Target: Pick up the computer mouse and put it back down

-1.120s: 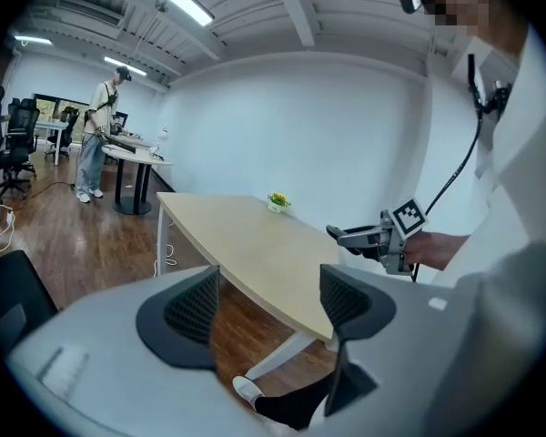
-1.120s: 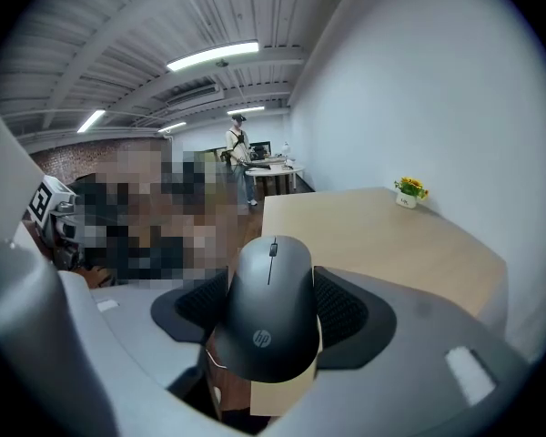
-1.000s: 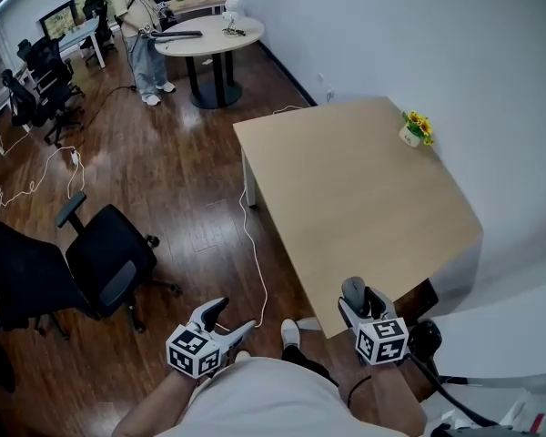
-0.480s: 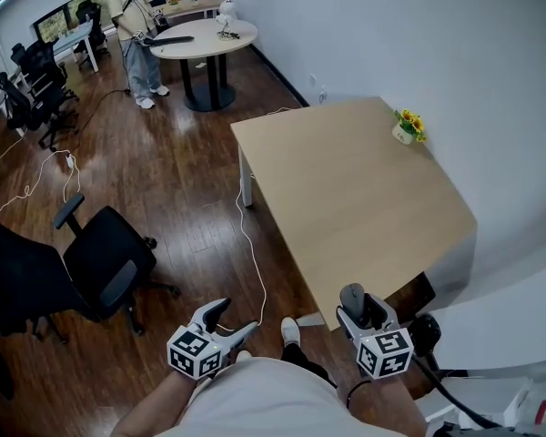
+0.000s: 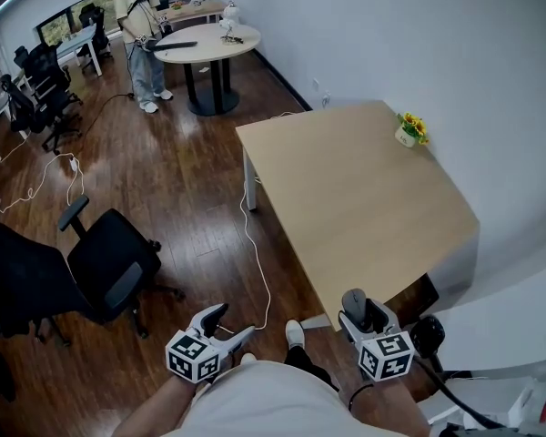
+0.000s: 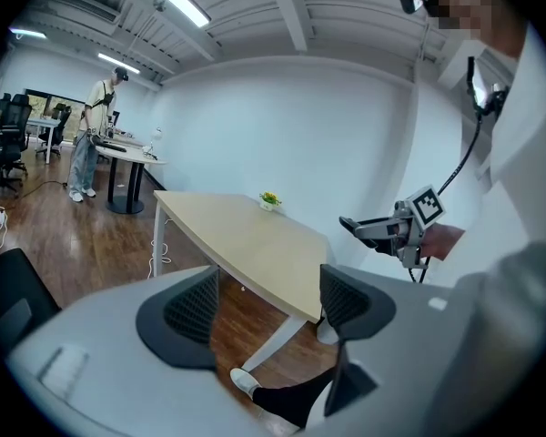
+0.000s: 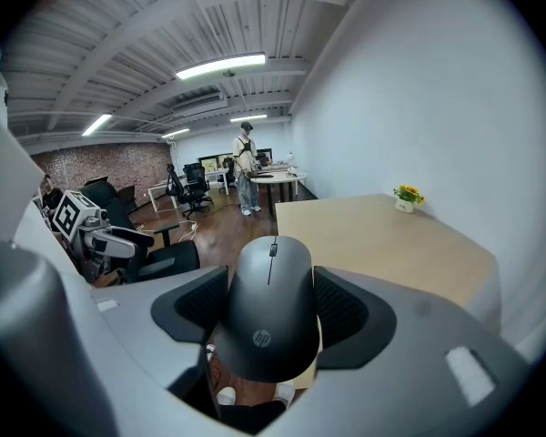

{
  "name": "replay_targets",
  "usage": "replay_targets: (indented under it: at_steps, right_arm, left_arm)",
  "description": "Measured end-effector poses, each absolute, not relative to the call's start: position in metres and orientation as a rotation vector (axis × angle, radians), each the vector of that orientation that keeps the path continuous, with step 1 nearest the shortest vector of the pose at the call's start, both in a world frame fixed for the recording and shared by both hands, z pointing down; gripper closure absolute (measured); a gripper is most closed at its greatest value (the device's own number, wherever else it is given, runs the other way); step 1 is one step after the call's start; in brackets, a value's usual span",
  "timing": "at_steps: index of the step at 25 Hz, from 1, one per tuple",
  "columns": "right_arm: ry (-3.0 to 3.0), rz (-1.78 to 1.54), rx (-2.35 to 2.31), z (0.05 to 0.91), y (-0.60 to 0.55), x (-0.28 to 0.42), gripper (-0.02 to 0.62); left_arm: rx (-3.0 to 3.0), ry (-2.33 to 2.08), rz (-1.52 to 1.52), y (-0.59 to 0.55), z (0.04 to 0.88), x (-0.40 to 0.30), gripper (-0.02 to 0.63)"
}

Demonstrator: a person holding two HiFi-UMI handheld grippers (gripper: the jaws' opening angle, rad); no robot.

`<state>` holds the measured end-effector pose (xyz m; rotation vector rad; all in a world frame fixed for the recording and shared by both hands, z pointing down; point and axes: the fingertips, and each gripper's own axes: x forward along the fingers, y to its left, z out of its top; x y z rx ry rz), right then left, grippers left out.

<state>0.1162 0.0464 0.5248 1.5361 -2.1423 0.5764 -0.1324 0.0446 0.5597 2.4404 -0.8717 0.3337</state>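
Note:
A dark grey computer mouse (image 7: 271, 308) sits clamped between the two jaws of my right gripper (image 7: 271, 306), which is shut on it. In the head view that right gripper (image 5: 362, 309) holds the mouse (image 5: 352, 300) in the air just short of the near corner of the light wooden table (image 5: 364, 198). My left gripper (image 5: 220, 326) hangs over the floor at the lower left; in its own view the left gripper (image 6: 264, 306) stands open with nothing between its pads.
A small pot of yellow flowers (image 5: 409, 131) stands at the table's far right corner. A black office chair (image 5: 109, 262) is at the left, a white cable (image 5: 252, 235) trails on the floor, and a person (image 5: 142, 35) stands by a round table (image 5: 207, 44).
Both grippers have drifted slightly toward the picture's bottom; the right one still carries the mouse. The grip has not changed.

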Motion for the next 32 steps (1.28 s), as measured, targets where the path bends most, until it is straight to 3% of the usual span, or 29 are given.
replay_targets:
  at_steps: [16, 32]
  right_arm:
    - [-2.113, 0.602, 1.542, 0.541, 0.003, 0.156, 0.298]
    - [-1.964, 0.686, 1.551, 0.676, -0.162, 0.243, 0.298]
  left_arm:
    - [2.44, -0.872, 0.366, 0.014, 0.549, -0.112, 0.288]
    - [2.323, -1.041, 0.349, -0.031, 0.546, -0.086, 0.288]
